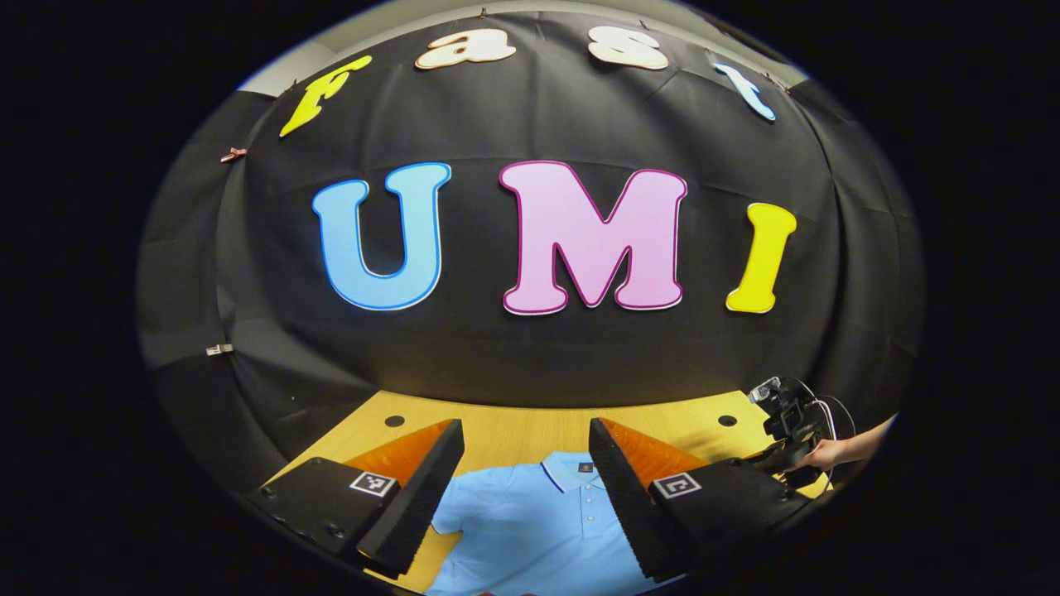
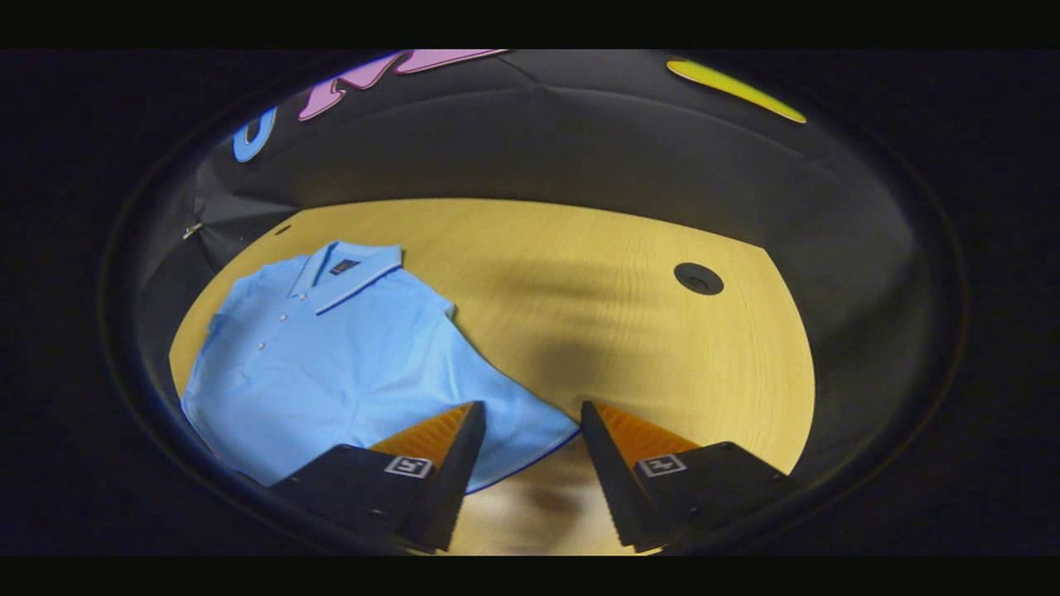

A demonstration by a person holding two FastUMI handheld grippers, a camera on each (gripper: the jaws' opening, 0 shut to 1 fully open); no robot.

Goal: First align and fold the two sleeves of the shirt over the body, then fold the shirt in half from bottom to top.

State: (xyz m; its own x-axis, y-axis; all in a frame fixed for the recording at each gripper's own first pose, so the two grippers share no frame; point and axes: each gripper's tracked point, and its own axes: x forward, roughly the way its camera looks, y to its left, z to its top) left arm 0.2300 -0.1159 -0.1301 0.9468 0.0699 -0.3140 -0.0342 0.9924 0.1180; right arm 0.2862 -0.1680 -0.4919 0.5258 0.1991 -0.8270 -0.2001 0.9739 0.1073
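A light blue polo shirt [image 2: 331,364] lies flat on the wooden table, collar toward the back wall, buttons showing. In the right gripper view one short sleeve [image 2: 513,406] spreads out toward my right gripper [image 2: 527,439], which hovers open just over the sleeve's hem with nothing between its fingers. In the left gripper view the shirt [image 1: 530,530] lies below and between the fingers of my left gripper [image 1: 526,488], which is open and held above the collar area. The other gripper [image 1: 791,422] shows at the right, held by a hand [image 1: 832,454].
The wooden table [image 2: 629,331] stretches to the right of the shirt, with a round cable hole [image 2: 698,279] near its far right and another [image 1: 395,420] at the far left. Black cloth walls close the booth behind and at both sides.
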